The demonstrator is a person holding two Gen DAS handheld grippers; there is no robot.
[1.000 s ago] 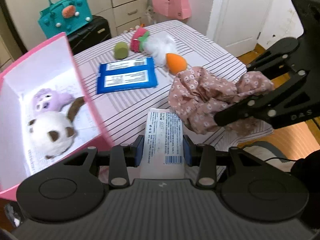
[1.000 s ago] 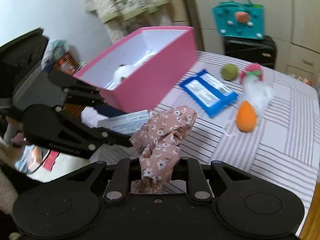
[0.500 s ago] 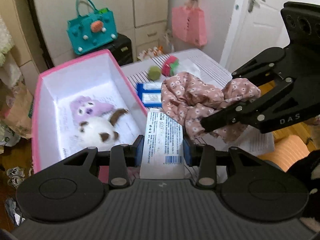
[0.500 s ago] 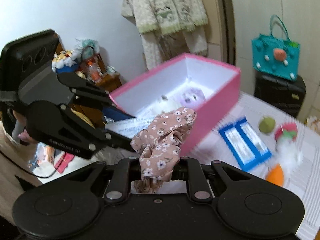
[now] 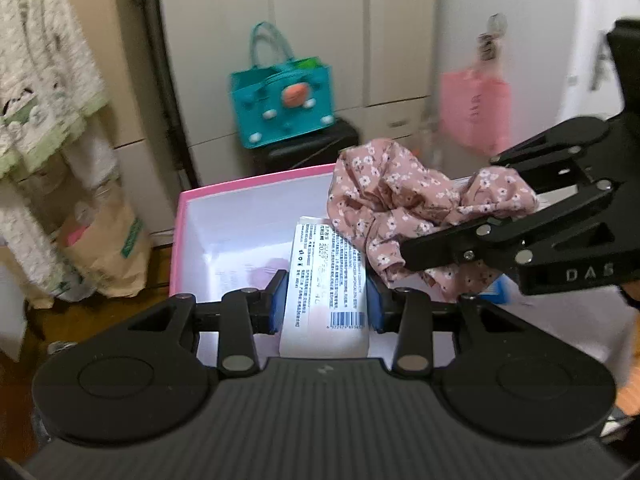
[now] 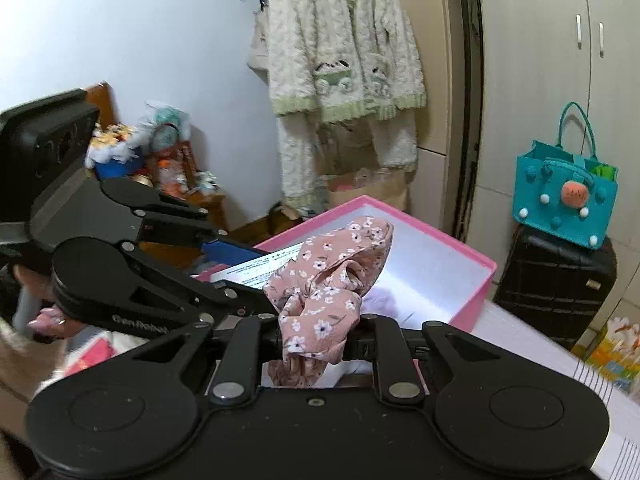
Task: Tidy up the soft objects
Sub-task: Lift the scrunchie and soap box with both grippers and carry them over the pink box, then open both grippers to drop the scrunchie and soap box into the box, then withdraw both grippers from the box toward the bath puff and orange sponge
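Your left claw (image 5: pixel 326 306) is clamped on a white packet (image 5: pixel 326 280) with printed text and a barcode, its blue pads pressing the packet's two long sides. Your right claw (image 6: pixel 316 340) is clamped on a bunched pink flowered cloth (image 6: pixel 332 276), which sticks up between the closed fingers. Both claws hang over the open pink box (image 5: pixel 240 200), the packet pointing into it and the cloth above its right side, overlapping the packet's far corner. A pale purple shape on the box's white floor is too blurred to name. Behind the box a teal bag (image 6: pixel 566 196) sits on a black suitcase (image 6: pixel 556 284), against pale cupboards. A fluffy cream cardigan (image 6: pixel 344 44) hangs on the wall.
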